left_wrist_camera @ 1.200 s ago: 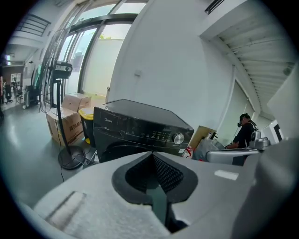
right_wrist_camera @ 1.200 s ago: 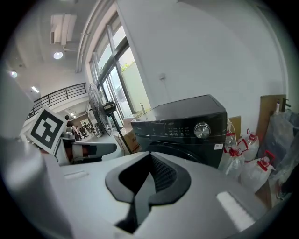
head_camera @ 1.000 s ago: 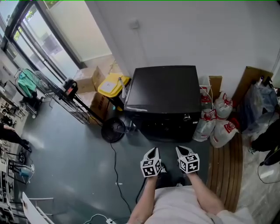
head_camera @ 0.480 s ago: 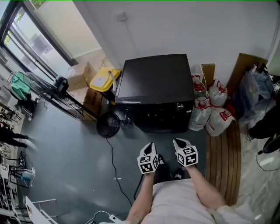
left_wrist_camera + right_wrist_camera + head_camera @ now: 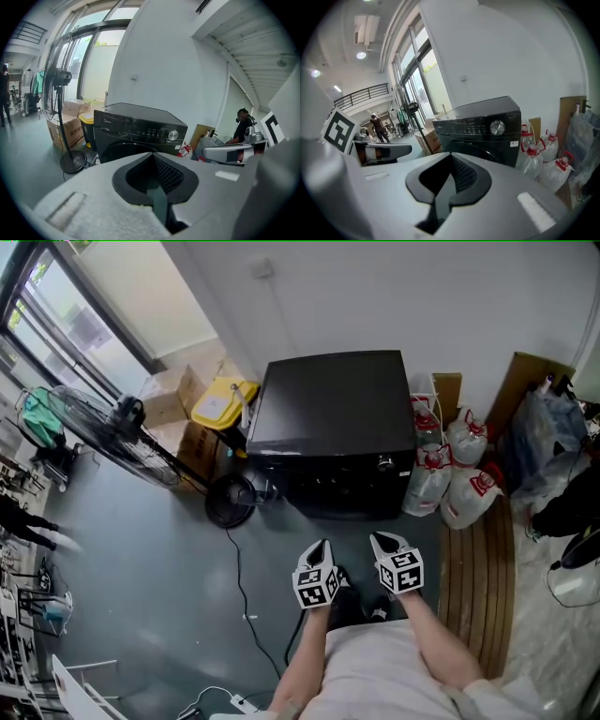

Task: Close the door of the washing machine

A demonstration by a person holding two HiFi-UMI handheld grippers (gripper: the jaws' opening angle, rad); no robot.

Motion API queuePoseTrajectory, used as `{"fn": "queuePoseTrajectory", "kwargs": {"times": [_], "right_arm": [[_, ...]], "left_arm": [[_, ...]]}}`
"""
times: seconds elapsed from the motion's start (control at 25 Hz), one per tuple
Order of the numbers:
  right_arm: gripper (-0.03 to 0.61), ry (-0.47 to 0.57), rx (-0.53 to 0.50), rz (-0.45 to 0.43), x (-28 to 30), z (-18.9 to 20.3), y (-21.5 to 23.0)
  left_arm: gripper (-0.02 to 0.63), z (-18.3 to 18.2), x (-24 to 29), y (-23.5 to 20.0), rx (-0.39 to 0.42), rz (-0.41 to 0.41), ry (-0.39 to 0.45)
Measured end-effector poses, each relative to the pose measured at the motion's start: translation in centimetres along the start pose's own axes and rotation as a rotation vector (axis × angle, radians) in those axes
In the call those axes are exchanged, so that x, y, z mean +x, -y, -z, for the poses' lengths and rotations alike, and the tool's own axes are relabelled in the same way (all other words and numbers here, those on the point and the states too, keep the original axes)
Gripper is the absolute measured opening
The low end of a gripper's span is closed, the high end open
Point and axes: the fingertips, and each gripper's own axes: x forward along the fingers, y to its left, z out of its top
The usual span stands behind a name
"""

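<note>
Floor fan stood far left. Left gripper hovered, jaws pressed together, empty. Washing machine sat at the floor's far edge against the wall, apart from both grippers. Right gripper was likewise clamped on nothing. Water jugs crowded the machine's right side.

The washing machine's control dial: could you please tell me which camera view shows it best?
The right gripper view: the dial faces the camera, large and bright on the black washing machine panel. The left gripper view shows the dial smaller, at a slant. The head view shows only a tiny glint from above.
</note>
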Motion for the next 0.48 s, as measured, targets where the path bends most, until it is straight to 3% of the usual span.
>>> {"fn": "queuePoseTrajectory", "kwargs": {"times": [0.48], "right_arm": [[0.003,-0.005,-0.014,-0.016,0.16,0.11,-0.76]], "left_arm": [[0.005,0.75,-0.72,-0.93,-0.026,-0.012,-0.002]]}}
